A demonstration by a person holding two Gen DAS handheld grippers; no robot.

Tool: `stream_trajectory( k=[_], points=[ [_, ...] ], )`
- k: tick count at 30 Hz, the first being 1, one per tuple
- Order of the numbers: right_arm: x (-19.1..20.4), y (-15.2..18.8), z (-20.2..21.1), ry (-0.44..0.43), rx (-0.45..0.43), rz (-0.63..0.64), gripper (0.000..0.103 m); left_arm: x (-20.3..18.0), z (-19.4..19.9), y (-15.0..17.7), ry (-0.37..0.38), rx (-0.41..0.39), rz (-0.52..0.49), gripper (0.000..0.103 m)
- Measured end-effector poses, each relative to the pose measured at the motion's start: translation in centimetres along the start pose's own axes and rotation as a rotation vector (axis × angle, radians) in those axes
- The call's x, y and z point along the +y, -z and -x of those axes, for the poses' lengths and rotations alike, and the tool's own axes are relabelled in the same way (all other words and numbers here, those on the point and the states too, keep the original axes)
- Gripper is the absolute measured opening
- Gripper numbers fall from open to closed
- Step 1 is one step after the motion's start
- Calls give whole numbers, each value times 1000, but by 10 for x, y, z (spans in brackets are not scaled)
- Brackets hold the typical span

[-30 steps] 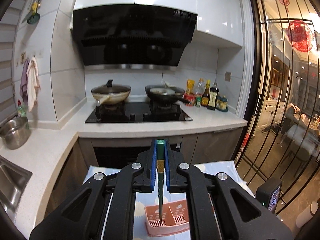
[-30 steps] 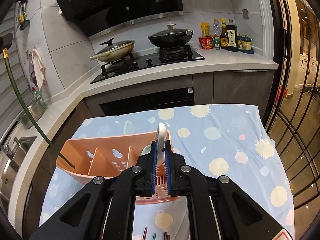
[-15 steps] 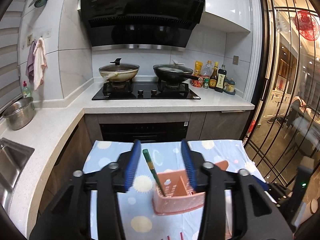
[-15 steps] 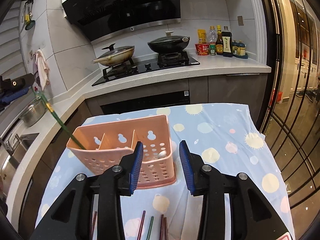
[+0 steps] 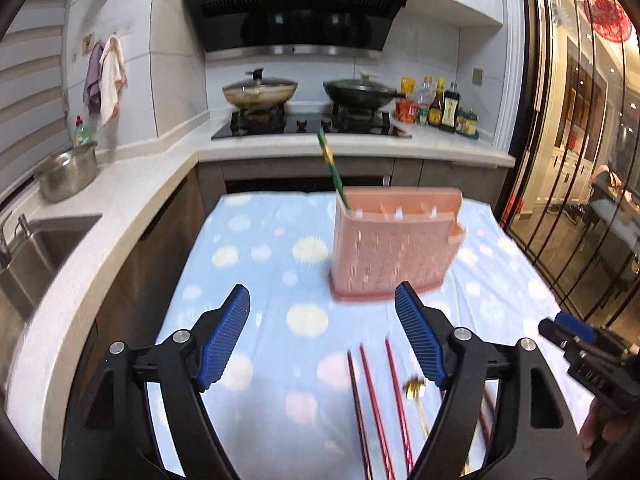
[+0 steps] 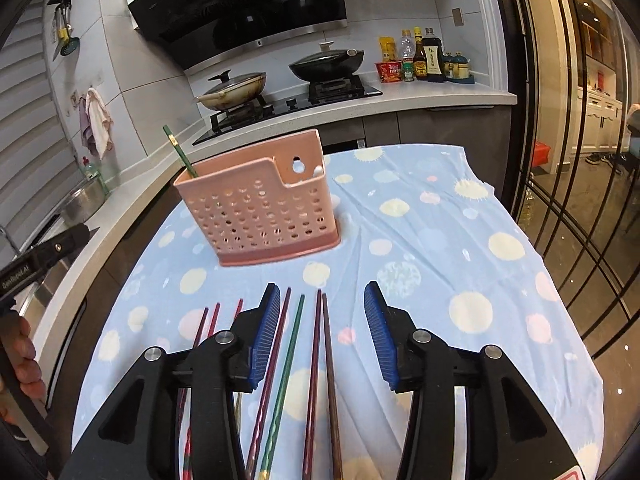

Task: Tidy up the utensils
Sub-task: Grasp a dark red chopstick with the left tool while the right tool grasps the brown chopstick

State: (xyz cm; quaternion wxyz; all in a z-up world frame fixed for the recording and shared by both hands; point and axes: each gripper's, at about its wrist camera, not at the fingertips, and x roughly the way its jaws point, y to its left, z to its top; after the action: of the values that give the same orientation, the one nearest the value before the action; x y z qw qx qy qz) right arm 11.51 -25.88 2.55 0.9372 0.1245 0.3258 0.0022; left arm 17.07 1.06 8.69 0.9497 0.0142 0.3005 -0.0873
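Note:
A pink perforated utensil holder stands on the blue dotted tablecloth. A green chopstick leans in its left end compartment. A white spoon tip shows in its right end. Several red, green and brown chopsticks lie on the cloth nearer me, with a gold-tipped utensil among them. My left gripper is open and empty, above the cloth before the holder. My right gripper is open and empty, over the lying chopsticks.
Behind the table runs a white counter with a hob and two lidded woks. Sauce bottles stand at its right end. A steel pot and a sink are at the left. A glass door is on the right.
Both grippers opened, leaving the green chopstick and the spoon in the holder. Both then pulled back and down toward the chopsticks lying on the cloth.

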Motion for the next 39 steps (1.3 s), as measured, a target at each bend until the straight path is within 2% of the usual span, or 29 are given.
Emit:
stream_trajectory(
  k=[8,11,17,24,26,39],
  points=[
    [-3,64,23,27,73,14,43,3,6,81,-2,137,21,76],
    [-3,85,24,34,103,19,43,2,7,101,-15,168,22,82],
    [-4,118,22,34,161,12,43,-2,9,138,-31,236,7,84],
    [-6,132,25,46,175,11,43,-3,14,158,-20,276,19,88],
    [-6,133,26,52,172,12,43,-2,14,161,-10,289,32,92],
    [-8,139,24,57,179,18,43,-2,12,171,0,330,68,96]
  ],
)
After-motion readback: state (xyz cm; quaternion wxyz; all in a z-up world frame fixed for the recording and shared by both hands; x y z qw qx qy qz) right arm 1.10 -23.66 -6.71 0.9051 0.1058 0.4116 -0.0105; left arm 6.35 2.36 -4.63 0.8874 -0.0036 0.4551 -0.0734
